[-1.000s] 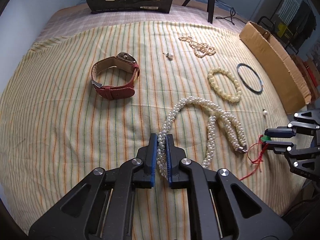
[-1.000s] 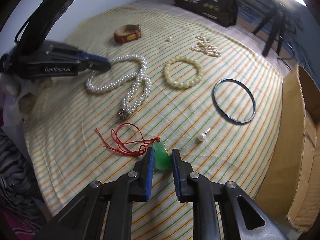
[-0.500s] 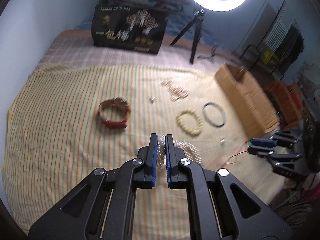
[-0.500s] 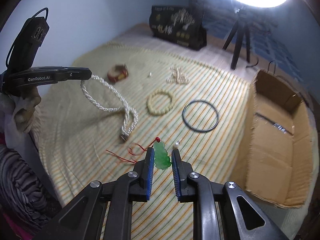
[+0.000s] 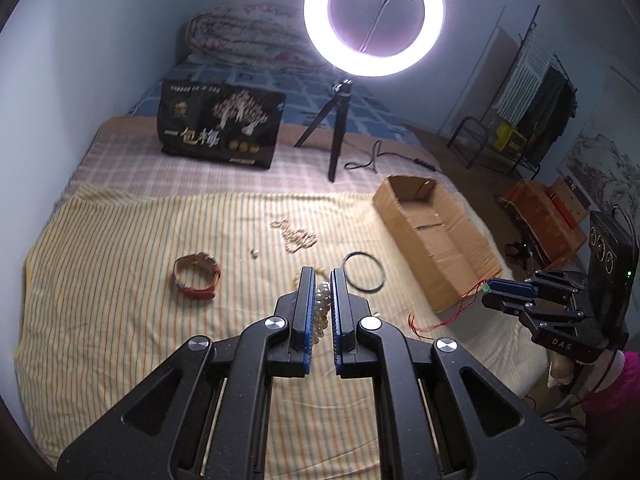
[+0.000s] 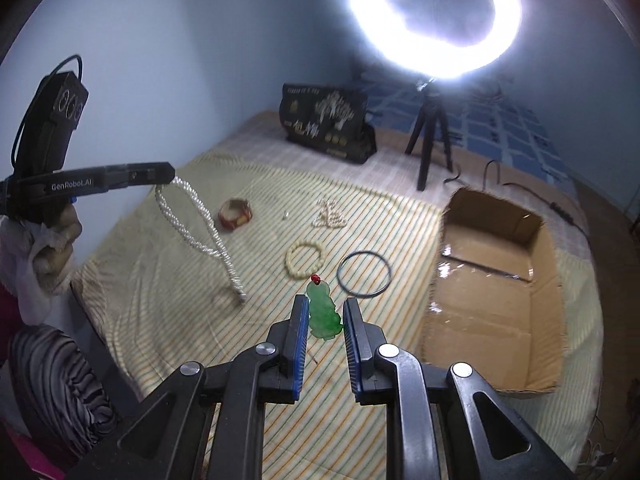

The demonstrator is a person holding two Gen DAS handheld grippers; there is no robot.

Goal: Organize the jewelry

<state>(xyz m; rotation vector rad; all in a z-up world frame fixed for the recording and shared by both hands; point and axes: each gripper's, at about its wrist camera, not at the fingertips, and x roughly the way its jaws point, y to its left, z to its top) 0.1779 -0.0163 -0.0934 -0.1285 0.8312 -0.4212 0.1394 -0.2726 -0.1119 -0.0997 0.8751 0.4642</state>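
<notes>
Left claw (image 5: 321, 280) clenched on pearl necklace (image 6: 192, 220), now lifted well above bed; a second ago strand lay on striped sheet (image 5: 120, 260). Right claw (image 6: 326, 308) grips green pendant (image 6: 323, 314), also raised since then; red cord (image 5: 452, 316) trails down toward sheet. Right view alone shows necklace dangling from left claw, clasp end near sheet. Farther: yellow bead bracelet (image 6: 304, 258), black bangle (image 6: 364, 274), red watch (image 5: 197, 280), small pearl string (image 5: 294, 236), cardboard box (image 5: 436, 236), ring light (image 5: 374, 18).
</notes>
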